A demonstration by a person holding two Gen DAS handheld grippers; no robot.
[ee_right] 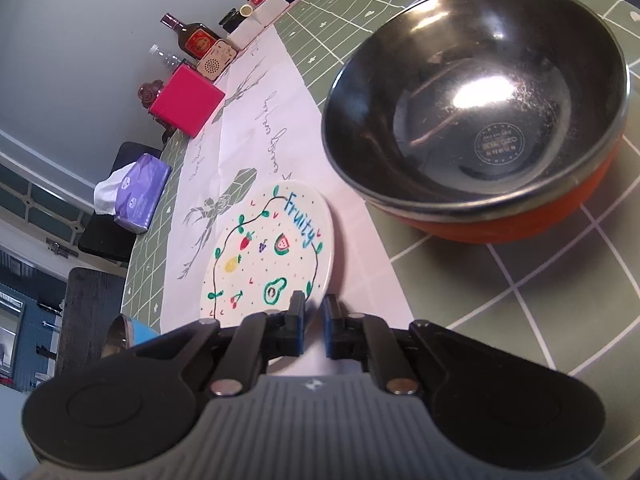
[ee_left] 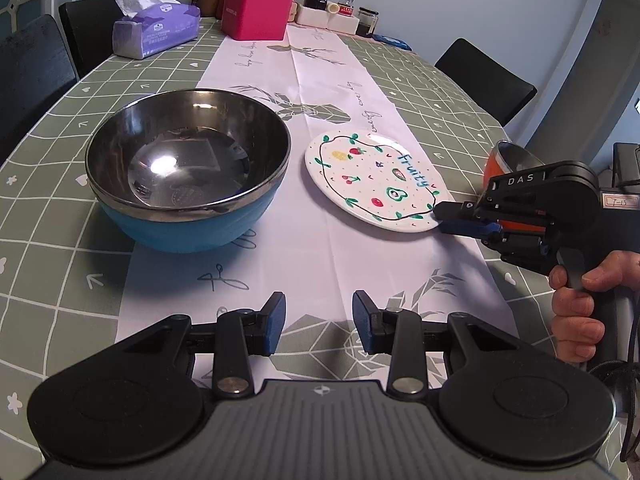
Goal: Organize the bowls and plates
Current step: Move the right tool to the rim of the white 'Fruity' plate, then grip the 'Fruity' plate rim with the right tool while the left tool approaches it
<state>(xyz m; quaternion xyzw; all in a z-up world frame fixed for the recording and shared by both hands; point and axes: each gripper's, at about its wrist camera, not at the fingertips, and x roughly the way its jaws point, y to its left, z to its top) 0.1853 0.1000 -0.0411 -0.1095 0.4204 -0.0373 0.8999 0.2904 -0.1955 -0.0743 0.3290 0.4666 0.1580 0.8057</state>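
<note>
The right gripper point(ee_left: 442, 218) is pinching the near edge of the plate point(ee_left: 372, 180), its tongs squeezed together on the thin rim. The left gripper point(ee_left: 319, 326) is hanging over the white runner point(ee_left: 320, 80) on the near side of the plate, its tongs apart with nothing in them.

The plate is lying flat on the runner. The blue bowl point(ee_left: 188, 168) is sitting to the left of the plate, close but not touching. The orange bowl point(ee_right: 476, 112) is sitting to the right of the plate, also close.

The grip is only on a small bit of the rim, so I think the plate could be slipping out or tipping when it is going up. Swinging it sideways could be bumping either bowl.

Behind the plate the runner is staying bare for a long way, up to the pink box point(ee_left: 256, 12). The table edge is running beyond the orange bowl.
</note>
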